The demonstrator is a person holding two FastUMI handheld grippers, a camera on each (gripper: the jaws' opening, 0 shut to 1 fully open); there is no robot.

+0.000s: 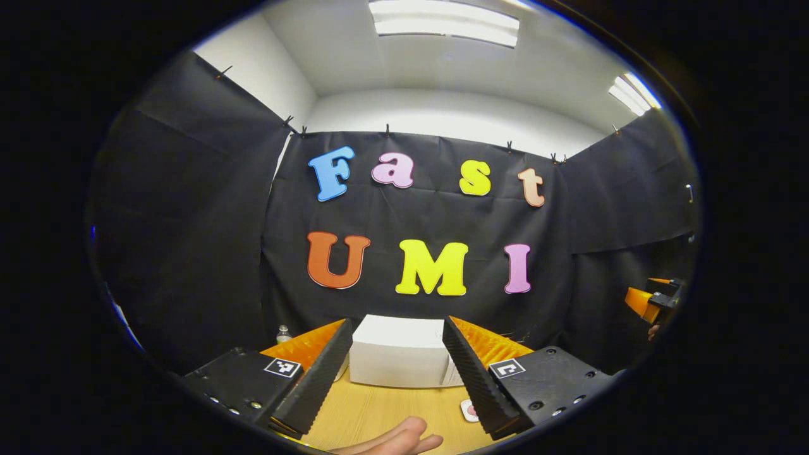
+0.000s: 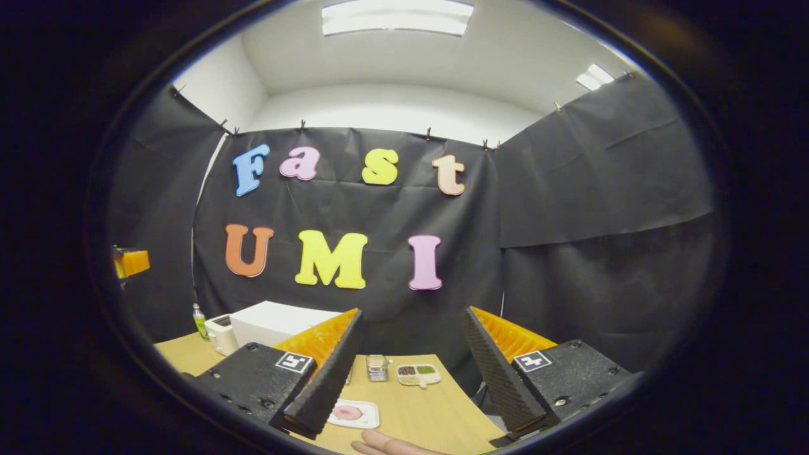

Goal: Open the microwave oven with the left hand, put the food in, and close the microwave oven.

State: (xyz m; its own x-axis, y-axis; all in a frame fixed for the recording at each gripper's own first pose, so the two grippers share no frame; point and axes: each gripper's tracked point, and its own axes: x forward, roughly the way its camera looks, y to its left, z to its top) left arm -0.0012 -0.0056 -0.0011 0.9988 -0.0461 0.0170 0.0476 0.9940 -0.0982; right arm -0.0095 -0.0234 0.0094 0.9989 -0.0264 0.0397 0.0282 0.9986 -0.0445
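Left gripper view, near: a hand's fingers [image 1: 395, 440] at the bottom edge, over the wooden desk [image 1: 379, 411]. Left gripper [image 1: 392, 411] held above the desk w/ jaws spread wide, nothing between them. Just inside its right finger, a small white plate w/ pink food [image 1: 469, 410] lies on the desk, partly hidden by that finger. Beyond, between the two fingers, the white microwave oven [image 1: 398, 351] sits on the desk against the black wall cloth; can't tell from here whether the door is open. A small bottle [image 1: 284, 333] stands left of it, near the wall. Far right edge, the other gripper [image 1: 654, 300] shows, well apart, too small to judge.

Right gripper view, near: fingertips of a hand [image 2: 389, 445] at the bottom. Right gripper [image 2: 411, 404] also wide open, holding nothing, above the desk [image 2: 430, 414]. The plate of food [image 2: 352, 414] lies just beside its left finger. Farther back, a small metal container [image 2: 377, 367] and a tray w/ compartments [image 2: 418, 374] near the desk's far edge. Left and farther: microwave oven [image 2: 278, 322], a white appliance [image 2: 221, 333] just beside it, then a green bottle [image 2: 199, 321].
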